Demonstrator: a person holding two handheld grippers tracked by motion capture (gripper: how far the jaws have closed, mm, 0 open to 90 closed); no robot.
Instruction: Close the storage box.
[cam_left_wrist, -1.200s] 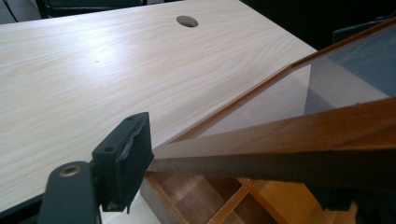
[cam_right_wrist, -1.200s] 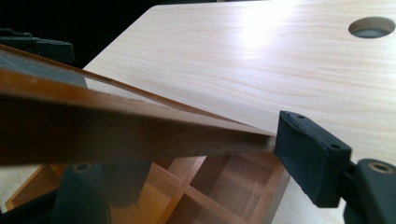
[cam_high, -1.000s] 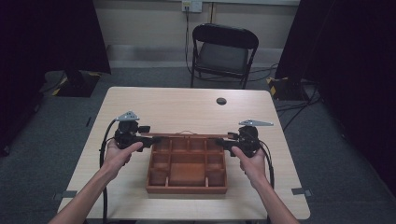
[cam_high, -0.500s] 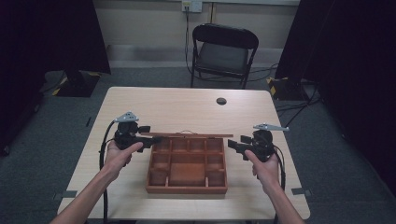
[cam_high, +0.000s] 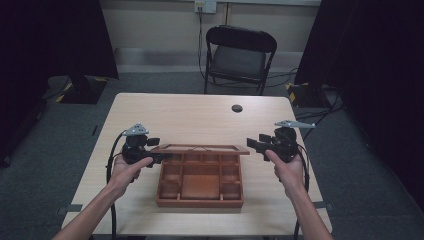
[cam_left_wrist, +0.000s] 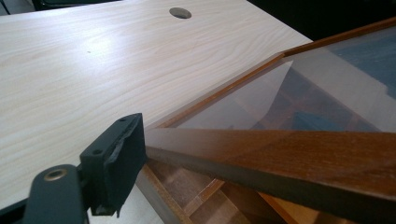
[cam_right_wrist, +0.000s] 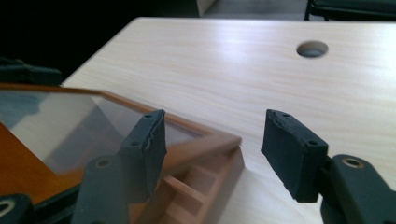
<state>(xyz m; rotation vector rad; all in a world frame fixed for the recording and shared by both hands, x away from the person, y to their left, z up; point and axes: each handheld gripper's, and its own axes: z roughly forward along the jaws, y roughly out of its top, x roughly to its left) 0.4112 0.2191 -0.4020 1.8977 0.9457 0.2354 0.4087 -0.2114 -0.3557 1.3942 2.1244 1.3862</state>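
High view gives us a pale wood bench (cam_high: 200, 117) on grey carpet, a black chair (cam_high: 239, 55) beyond it. Our left hand-held gripper (cam_high: 159, 158) clamps the glazed lid's (cam_high: 200, 148) left edge, holding it raised over the tray (cam_high: 200, 202). Our right hand-held gripper (cam_high: 251, 145) stands open, just beside the lid's right corner.

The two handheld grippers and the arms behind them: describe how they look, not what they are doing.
Both are black. The left gripper and right gripper each carry a grey three-cornered plate on top, and a black cable trails from each toward the person. Up close, the pads are dark, blocky and screw-fastened, with worn edges. The forearms are bare, with no sleeves in view.
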